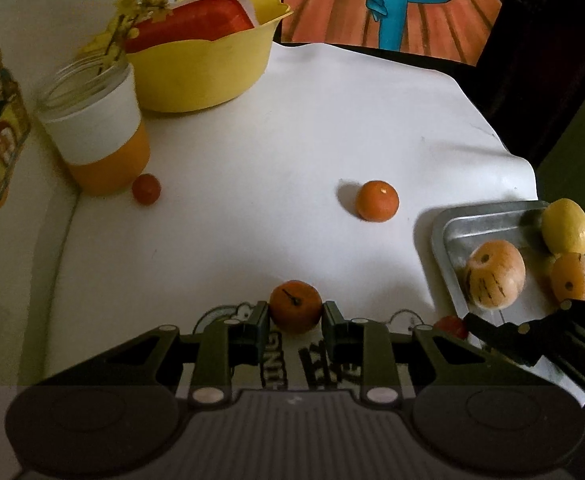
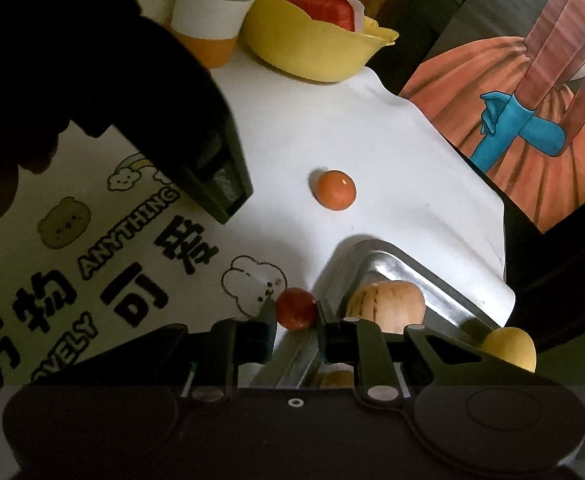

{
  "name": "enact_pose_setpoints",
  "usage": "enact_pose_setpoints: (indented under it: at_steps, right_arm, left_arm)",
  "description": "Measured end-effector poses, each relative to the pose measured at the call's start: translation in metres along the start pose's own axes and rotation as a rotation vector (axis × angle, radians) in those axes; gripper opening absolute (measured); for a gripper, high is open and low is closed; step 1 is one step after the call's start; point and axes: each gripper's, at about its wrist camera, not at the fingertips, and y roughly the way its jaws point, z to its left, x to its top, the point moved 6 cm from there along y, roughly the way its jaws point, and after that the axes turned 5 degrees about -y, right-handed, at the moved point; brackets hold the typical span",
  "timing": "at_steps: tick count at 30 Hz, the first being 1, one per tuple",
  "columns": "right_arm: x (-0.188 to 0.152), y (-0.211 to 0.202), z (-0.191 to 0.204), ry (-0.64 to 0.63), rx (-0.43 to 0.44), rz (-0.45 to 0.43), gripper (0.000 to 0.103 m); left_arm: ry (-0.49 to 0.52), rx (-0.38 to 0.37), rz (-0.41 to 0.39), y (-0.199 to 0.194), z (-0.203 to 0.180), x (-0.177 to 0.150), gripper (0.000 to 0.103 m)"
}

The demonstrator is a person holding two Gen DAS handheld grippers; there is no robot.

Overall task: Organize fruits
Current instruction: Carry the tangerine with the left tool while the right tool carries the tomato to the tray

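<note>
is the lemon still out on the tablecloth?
No, the lemon sits at the far edge of the metal tray, beside two other fruits.

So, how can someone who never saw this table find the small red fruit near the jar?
Start at the yellow bowl at the back of the white table. Just in front of it stands a glass jar with an orange base. The small red fruit lies at the jar's foot, darker and smaller than the oranges.
</note>
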Motion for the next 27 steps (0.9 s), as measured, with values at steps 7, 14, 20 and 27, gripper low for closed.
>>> enact_pose_setpoints:
  at_steps: [7, 14, 20, 27]
  right_arm:
    - [-0.014, -0.027, -0.006, 0.033, -0.001, -0.027, 0.022]
    - [-0.04, -0.052, -0.014, 0.071, -0.009, -0.024, 0.022]
    - [-0.067, -0.07, -0.024, 0.102, -0.024, -0.009, 0.022]
    - [-0.105, -0.075, -0.039, 0.144, -0.04, 0.048, 0.022]
  left_arm:
    - [-0.023, 0.018, 0.006, -0.017, -0.003, -0.018, 0.031]
    - [-0.015, 0.016, 0.024, -0.032, -0.017, -0.042, 0.031]
    - [0.01, -0.007, 0.033, -0.044, -0.04, -0.059, 0.031]
    - [0.06, -0.049, 0.056, -0.05, -0.079, -0.074, 0.031]
